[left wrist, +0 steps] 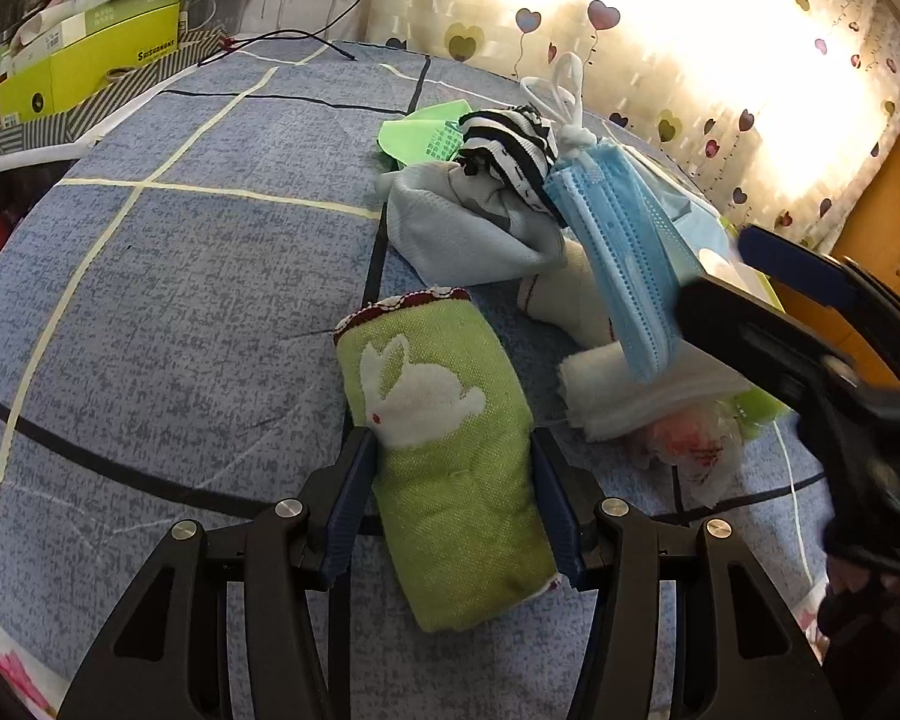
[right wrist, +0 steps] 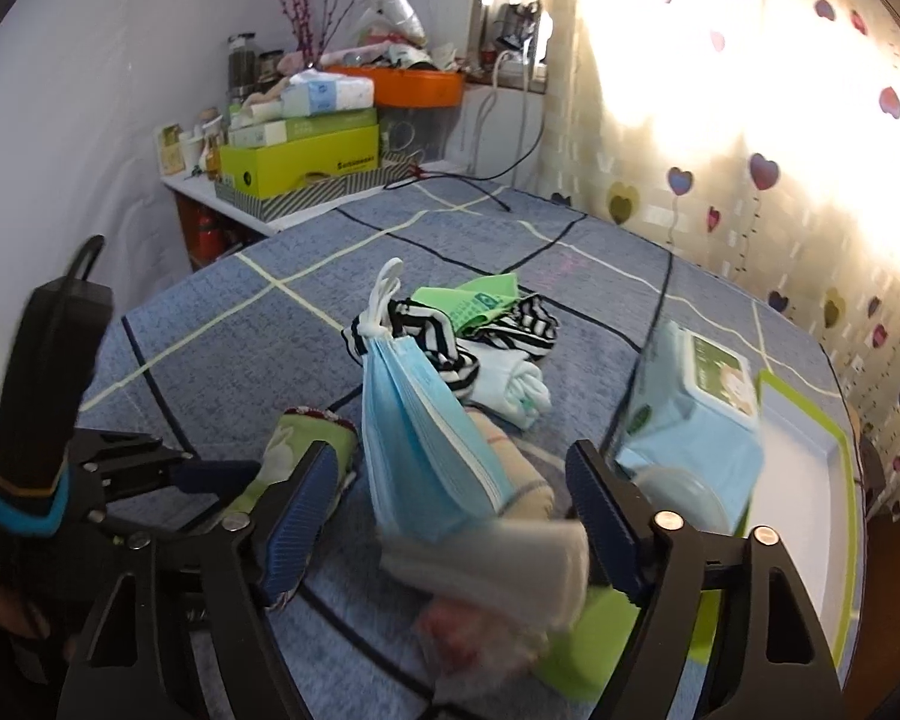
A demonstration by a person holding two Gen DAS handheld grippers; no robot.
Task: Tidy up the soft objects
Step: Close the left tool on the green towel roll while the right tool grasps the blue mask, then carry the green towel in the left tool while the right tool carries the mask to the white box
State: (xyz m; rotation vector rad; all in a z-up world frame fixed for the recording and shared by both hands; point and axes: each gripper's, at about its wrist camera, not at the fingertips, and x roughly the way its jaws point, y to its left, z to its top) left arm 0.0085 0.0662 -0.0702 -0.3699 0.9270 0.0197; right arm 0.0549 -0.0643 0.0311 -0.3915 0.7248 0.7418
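Blue masks (right wrist: 426,450) between spread right tongs (right wrist: 450,516) — white cloth (right wrist: 510,564) beneath.

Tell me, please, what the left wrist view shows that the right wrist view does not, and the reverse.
Only the left wrist view shows the white rabbit on the green towel roll, with the left tongs around that roll.

Only the right wrist view shows the wet-wipes pack, the white tray with a green rim and the open right tongs.

Both show the blue face masks, the striped sock and the blue checked cover.

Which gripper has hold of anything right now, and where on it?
The left gripper clamps the rolled green rabbit towel across its middle. The right gripper is open, holding nothing.
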